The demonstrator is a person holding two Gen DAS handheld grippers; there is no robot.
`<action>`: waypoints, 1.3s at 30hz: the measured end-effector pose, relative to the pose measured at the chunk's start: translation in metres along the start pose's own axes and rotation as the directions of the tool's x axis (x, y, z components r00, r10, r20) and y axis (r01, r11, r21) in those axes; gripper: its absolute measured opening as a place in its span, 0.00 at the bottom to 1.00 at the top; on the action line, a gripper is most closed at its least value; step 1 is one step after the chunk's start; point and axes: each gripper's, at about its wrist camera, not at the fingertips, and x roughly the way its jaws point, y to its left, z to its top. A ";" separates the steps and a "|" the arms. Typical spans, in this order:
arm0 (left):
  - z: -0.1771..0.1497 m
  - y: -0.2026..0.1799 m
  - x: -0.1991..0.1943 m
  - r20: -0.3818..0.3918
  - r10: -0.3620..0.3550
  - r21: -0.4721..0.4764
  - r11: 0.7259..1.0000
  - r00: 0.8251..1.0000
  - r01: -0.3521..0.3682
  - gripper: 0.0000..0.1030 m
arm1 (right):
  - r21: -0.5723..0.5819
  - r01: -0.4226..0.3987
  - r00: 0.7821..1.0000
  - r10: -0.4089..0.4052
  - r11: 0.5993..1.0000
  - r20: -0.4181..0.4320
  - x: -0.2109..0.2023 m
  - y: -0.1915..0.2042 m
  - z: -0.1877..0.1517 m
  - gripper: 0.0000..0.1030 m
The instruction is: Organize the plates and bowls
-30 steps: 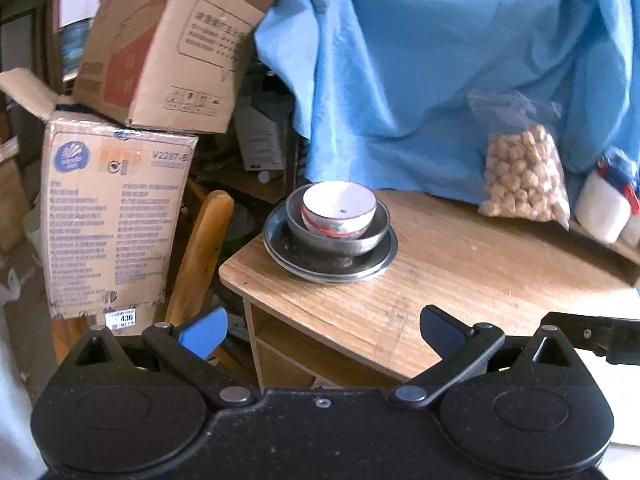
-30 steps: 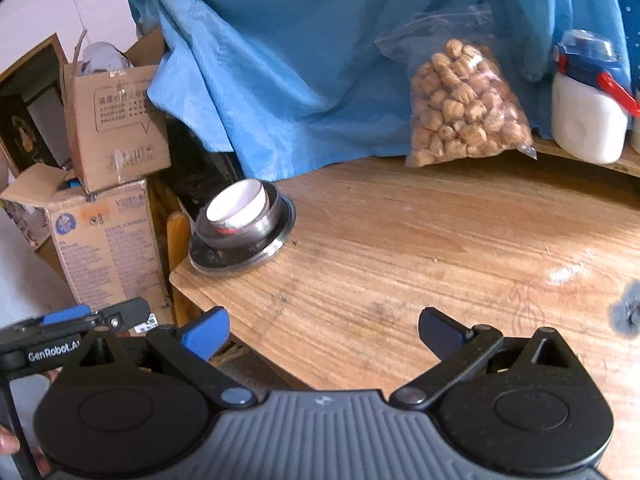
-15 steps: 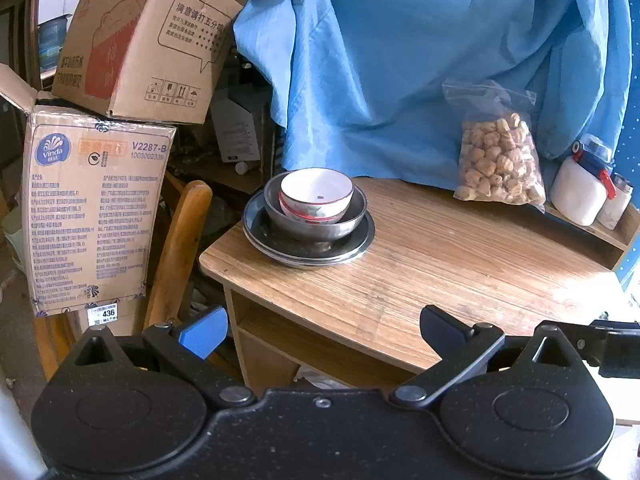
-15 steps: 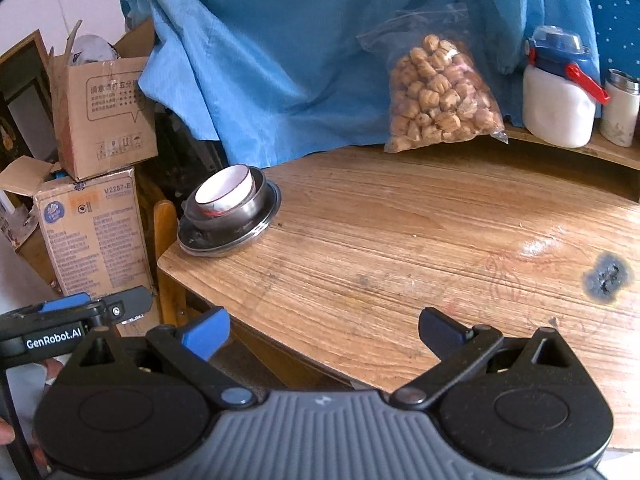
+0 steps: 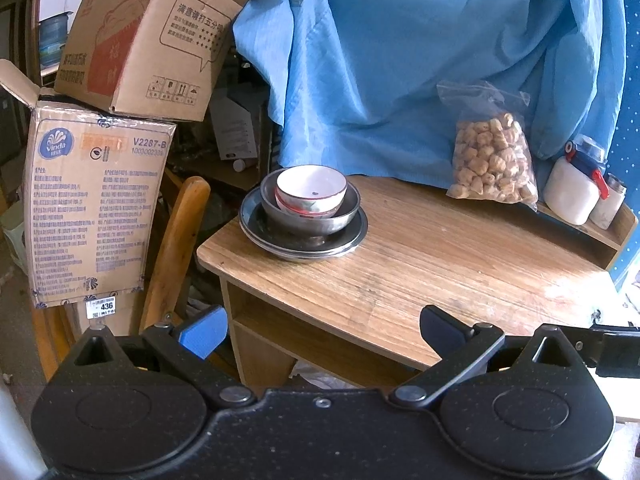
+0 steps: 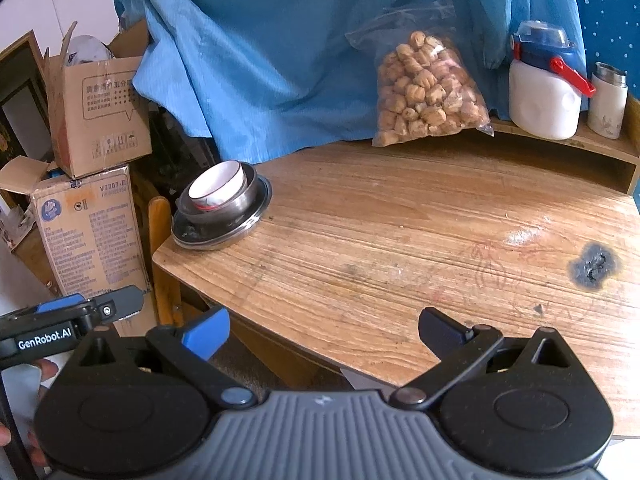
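Compared with the earlier frames, both cameras now sit farther back from the table (image 5: 420, 264): more of the wooden top, its near edge and the open shelf under it are in view, and the dish stack appears smaller and farther away. The stack itself has not shifted; it stands at the far left corner of the table. It consists of a shallow round metal plate (image 5: 303, 240) at the bottom, a deeper steel bowl (image 5: 310, 210) seated in it, and a white ceramic bowl (image 5: 311, 190) with a red band nested inside and tilted slightly. The left gripper (image 5: 320, 330) is held off the near edge with its jaws wide and nothing between them; one finger pad is blue, the other dark. The right gripper (image 6: 322, 330) is held over the near edge, jaws likewise wide and empty. The table top is light wood with visible grain, a glossy patch and a dark burn mark (image 6: 594, 266) at the right. At the far side, a clear plastic bag (image 6: 428, 92) of lumpy tan pieces leans against a creased blue cloth (image 6: 300, 48). On a raised ledge to the right stand a white jug (image 6: 544, 92) with a blue lid and red clasp, and a small white flask (image 6: 608, 100). Two stacked cardboard boxes (image 5: 92, 200) and a curved wooden chair back (image 5: 176, 252) stand left of the table.
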 end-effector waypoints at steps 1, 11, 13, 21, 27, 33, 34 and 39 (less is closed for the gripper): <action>0.000 0.000 -0.001 0.001 0.000 0.001 1.000 1.000 0.000 0.99 | 0.001 0.001 1.000 -0.001 1.000 -0.003 0.000 0.000 0.000 1.00; -0.002 0.000 -0.002 0.001 0.006 0.001 1.000 1.000 -0.006 0.99 | 0.004 0.000 1.000 0.001 1.000 -0.015 0.001 -0.001 -0.001 1.00; -0.002 0.000 -0.002 0.000 0.005 0.002 1.000 1.000 -0.005 0.99 | 0.007 0.002 1.000 -0.001 1.000 -0.016 0.001 -0.001 -0.001 1.00; -0.003 0.000 -0.002 -0.003 0.003 0.001 1.000 1.000 -0.003 0.99 | 0.008 0.008 1.000 -0.008 1.000 -0.019 0.002 0.000 -0.001 1.00; -0.002 -0.001 0.001 -0.006 -0.001 0.009 1.000 1.000 0.001 0.99 | 0.005 0.010 1.000 -0.010 1.000 -0.018 0.004 0.001 -0.002 1.00; -0.003 -0.001 0.001 -0.006 -0.001 0.008 1.000 1.000 0.001 0.99 | 0.010 0.011 1.000 -0.011 1.000 -0.019 0.005 0.001 -0.002 1.00; -0.003 -0.001 0.001 -0.007 -0.001 0.007 1.000 1.000 0.001 0.99 | 0.010 0.011 1.000 -0.010 1.000 -0.020 0.006 0.002 -0.002 1.00; -0.002 0.001 0.003 -0.010 0.001 -0.002 1.000 1.000 -0.001 0.99 | 0.004 0.010 1.000 -0.010 1.000 -0.021 0.006 0.002 -0.001 1.00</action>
